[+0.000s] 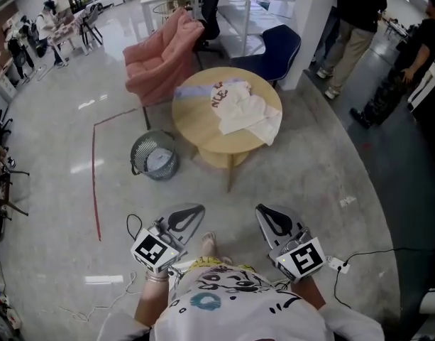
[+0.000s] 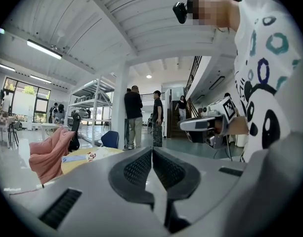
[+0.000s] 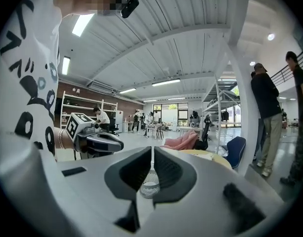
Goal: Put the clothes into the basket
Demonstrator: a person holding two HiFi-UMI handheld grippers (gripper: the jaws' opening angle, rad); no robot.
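Observation:
A white garment with red print lies crumpled on the round wooden table, a pale blue piece beside it. The grey mesh basket stands on the floor left of the table; it shows small past the jaws in the right gripper view. My left gripper and right gripper are held low in front of me, well short of the table, both shut and empty. The table and clothes appear far off in the left gripper view, where the left gripper is shut; the right gripper is likewise shut.
A pink armchair stands behind the table, a dark blue chair to its right. Two people stand at the far right by a white pillar. Red tape marks the floor; cables trail near my feet.

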